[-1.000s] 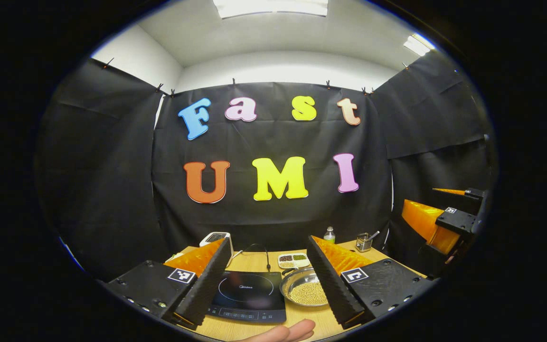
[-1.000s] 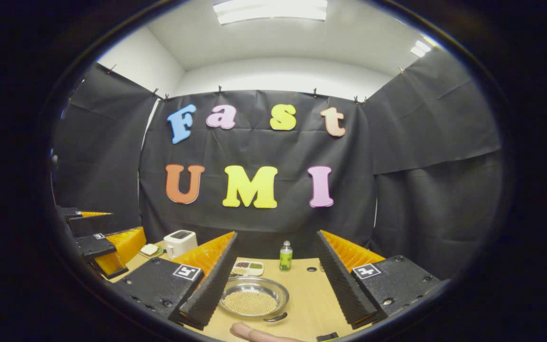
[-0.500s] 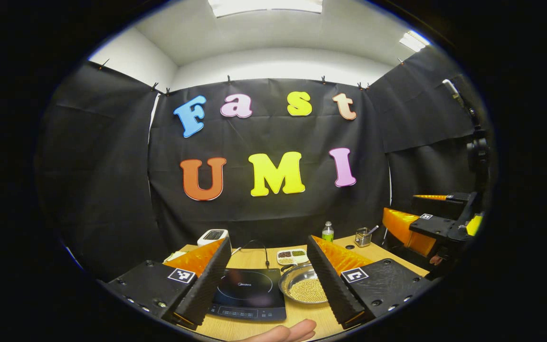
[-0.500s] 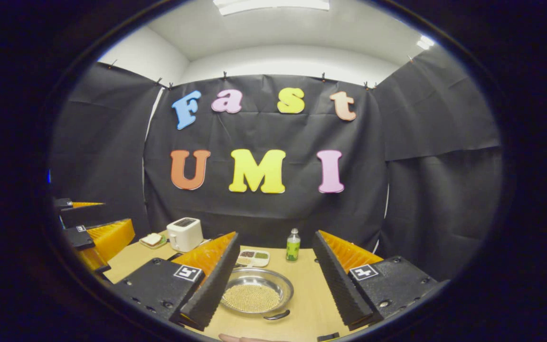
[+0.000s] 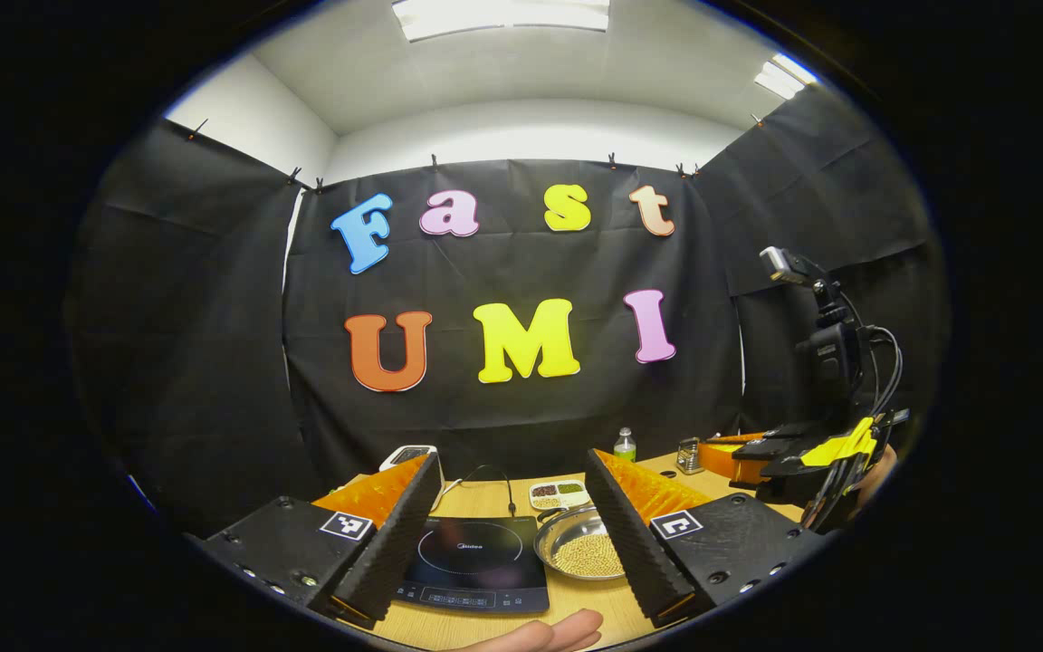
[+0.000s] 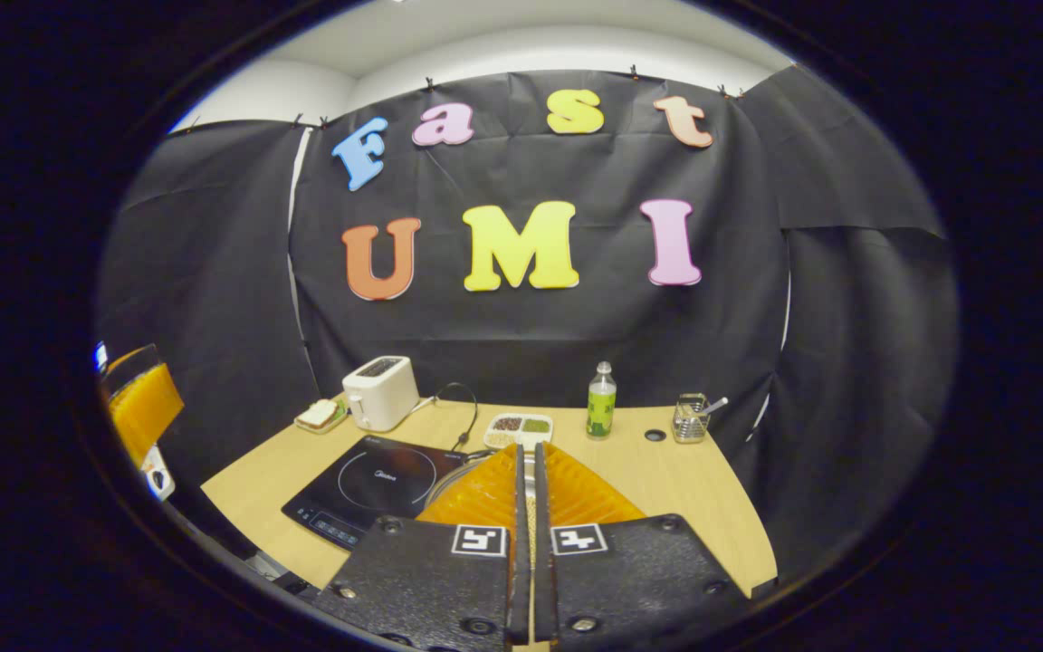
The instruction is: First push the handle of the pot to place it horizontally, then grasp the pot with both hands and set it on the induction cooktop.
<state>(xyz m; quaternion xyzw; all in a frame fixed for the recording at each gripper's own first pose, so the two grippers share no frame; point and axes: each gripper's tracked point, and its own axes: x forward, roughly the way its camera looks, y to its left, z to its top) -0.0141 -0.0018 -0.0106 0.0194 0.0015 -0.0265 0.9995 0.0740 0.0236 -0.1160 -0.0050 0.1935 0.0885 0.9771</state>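
The pot [image 5: 580,554], full of small pale grains, sits on the counter [image 6: 666,480] just right of the cooktop [image 5: 476,563]. The left gripper [image 5: 512,530] hangs above the cooktop, jaws wide apart. The right gripper [image 6: 527,466] hangs over the pot, jaws together on nothing. Behind the cooktop stand a toaster [image 6: 380,392] and a bottle [image 6: 601,401].

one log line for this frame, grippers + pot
left gripper: open, above table | right gripper: shut, empty, in front of pot | pot: on table right of cooktop, holds beans | step: handle push not done
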